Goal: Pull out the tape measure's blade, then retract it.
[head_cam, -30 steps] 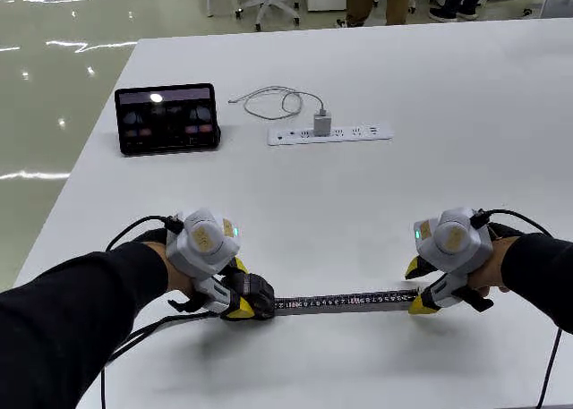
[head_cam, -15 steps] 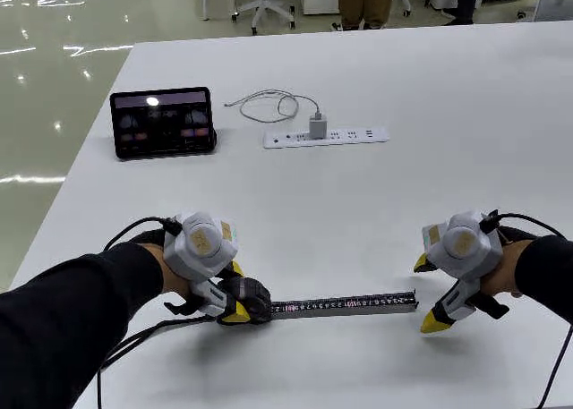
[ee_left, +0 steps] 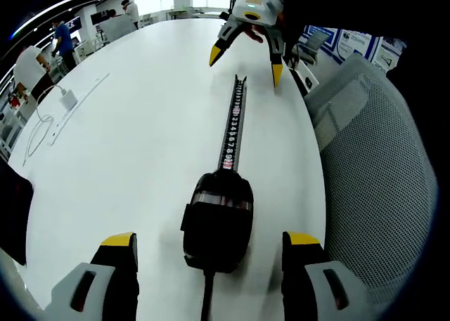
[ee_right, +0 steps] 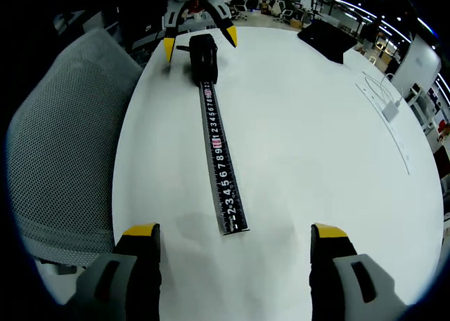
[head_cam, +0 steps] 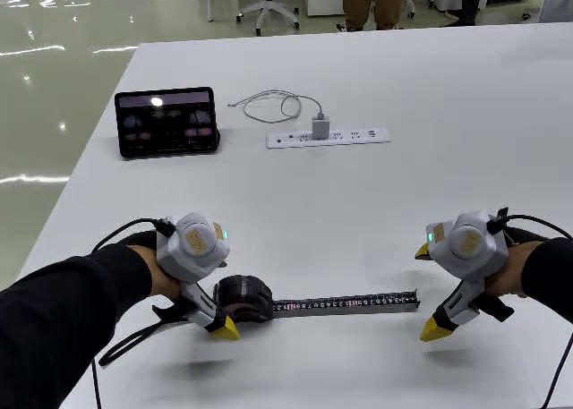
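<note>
Black tape measure (head_cam: 244, 298) on table (head_cam: 358, 203), blade (head_cam: 345, 302) out, left tool (ee_left: 211, 240) and right tool (ee_right: 235, 231) wide, empty.

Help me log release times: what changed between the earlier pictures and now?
The right tool let go of the blade tip first and drew back slightly, jaws open. The left tool then opened off the tape measure case and backed slightly off it. The blade stayed pulled out, flat on the table; tablet and power strip unmoved.
</note>
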Motion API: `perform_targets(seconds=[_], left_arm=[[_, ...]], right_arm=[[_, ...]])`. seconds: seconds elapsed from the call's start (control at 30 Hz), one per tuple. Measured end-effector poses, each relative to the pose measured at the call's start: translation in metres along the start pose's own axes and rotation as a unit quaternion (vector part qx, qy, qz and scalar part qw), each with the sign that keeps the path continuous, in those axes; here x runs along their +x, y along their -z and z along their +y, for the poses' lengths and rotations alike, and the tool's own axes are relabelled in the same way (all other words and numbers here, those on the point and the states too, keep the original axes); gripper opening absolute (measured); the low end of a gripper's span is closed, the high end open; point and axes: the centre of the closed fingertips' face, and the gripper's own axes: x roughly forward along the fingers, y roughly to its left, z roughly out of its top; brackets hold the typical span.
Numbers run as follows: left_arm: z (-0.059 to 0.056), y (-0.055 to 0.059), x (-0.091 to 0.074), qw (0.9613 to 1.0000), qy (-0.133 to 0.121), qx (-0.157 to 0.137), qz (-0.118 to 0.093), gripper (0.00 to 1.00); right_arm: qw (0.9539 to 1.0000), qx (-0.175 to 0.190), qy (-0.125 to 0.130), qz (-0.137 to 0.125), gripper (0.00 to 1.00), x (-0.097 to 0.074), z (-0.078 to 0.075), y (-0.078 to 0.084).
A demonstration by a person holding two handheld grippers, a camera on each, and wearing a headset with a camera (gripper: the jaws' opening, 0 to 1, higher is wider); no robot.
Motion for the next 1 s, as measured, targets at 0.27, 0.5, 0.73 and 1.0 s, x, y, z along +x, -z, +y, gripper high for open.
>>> perform_targets(seconds=[0.27,0.5,0.73,1.0], left_arm=[[0.009,-0.003,-0.009,0.9981,-0.024,-0.048,-0.028,1.0],[0.01,0.003,-0.015,0.9948,-0.034,-0.085,-0.046,1.0],[0.016,0.005,-0.03,0.9796,-0.081,-0.139,-0.12,1.0],[0.018,0.027,-0.058,0.9543,-0.133,-0.193,-0.185,1.0]], right_arm=[[0.998,0.046,0.032,-0.029,0.98,-0.007,-0.01,-0.004],[0.9952,0.078,0.042,-0.041,1.0,-0.008,-0.009,0.001],[0.9815,0.129,0.1,-0.1,1.0,-0.023,-0.016,0.0],[0.964,0.18,0.136,-0.14,1.0,-0.049,-0.005,0.017]])
